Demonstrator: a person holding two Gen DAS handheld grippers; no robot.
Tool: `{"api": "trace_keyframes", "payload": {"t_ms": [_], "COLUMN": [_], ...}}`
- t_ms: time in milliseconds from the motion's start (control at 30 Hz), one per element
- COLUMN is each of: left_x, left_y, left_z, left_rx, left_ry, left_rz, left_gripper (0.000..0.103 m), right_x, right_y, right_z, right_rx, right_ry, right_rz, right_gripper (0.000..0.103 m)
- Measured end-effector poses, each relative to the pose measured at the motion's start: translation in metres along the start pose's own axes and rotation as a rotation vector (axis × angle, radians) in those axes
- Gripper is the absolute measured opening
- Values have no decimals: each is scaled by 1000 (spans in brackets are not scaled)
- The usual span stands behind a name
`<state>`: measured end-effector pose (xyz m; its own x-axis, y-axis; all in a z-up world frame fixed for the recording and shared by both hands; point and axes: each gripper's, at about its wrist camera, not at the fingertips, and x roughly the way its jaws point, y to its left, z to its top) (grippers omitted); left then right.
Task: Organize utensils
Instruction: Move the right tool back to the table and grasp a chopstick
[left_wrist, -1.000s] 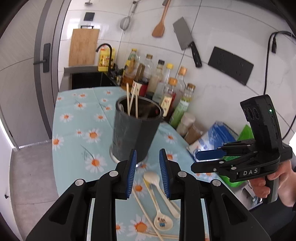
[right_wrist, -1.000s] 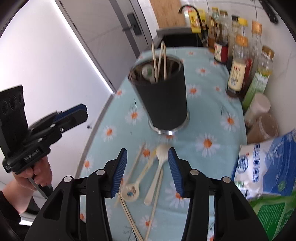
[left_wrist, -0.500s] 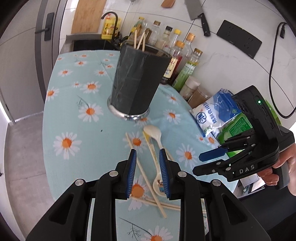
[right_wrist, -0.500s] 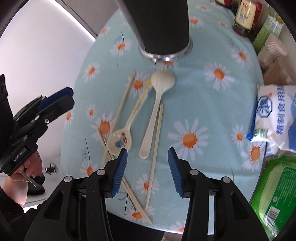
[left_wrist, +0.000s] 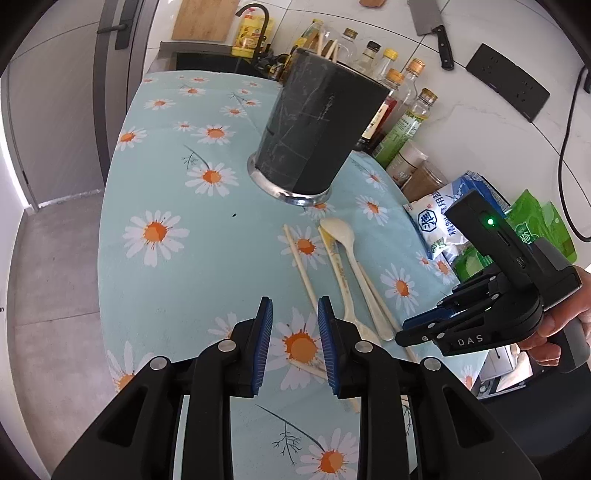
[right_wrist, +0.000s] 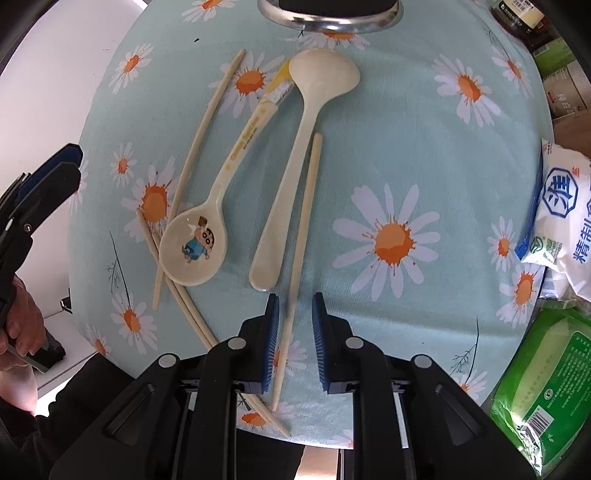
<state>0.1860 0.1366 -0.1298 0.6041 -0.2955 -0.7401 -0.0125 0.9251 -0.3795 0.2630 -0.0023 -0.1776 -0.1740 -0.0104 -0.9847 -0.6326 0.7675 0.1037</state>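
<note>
My right gripper (right_wrist: 293, 306) points straight down at the daisy tablecloth, and its jaws are closing. A pale chopstick (right_wrist: 303, 229) runs between them, against the left pad, with a gap at the right pad. Next to it lie a plain cream spoon (right_wrist: 306, 122), a cartoon-printed spoon (right_wrist: 194, 251) and more chopsticks (right_wrist: 195, 140). The black utensil holder (left_wrist: 317, 129) stands behind them with chopsticks inside. My left gripper (left_wrist: 295, 310) hovers over the cloth, narrowly open with nothing between its pads. The right gripper (left_wrist: 424, 328) also shows in the left wrist view.
Sauce bottles (left_wrist: 406, 107) and jars line the wall behind the holder. A white and blue salt bag (right_wrist: 565, 218) and a green packet (right_wrist: 546, 373) lie at the right. The table's rounded edge (right_wrist: 85, 206) is close on the left; a sink (left_wrist: 207, 62) is at the far end.
Both grippers have come down toward the table. The right one has tipped to face straight down over the utensils, and its jaws have narrowed around a chopstick.
</note>
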Motion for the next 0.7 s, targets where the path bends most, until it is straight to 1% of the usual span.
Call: {"api": "trace_keyframes", "payload": {"t_ms": [67,200,233,367,500,700], "left_x": [1,7,9,14,21,33], "left_y": [1,2,1,-2,-7,-15], "left_z": [-1,-2,-2,-1,2,13], "left_rx": [-5,-7,-6,1,5,-5], "left_ry": [5,28,35,58,102,180], "left_rz": [4,7,8,16,30,57], "left_gripper": [25,25,25,25,25,25], "right_x": [2,2,2,2,-1,-16], "right_y": [2,10,12,6,-13,-38], "right_z": [2,13,13,15,17,15], "right_rx": [15,31,33,57,90,116], "right_ry": [-6,-25,-28,-35,-63,-128], "right_rz": [-15,-76,-77,-30,1,106], "right_gripper": [16,6,6,6,6,6]}}
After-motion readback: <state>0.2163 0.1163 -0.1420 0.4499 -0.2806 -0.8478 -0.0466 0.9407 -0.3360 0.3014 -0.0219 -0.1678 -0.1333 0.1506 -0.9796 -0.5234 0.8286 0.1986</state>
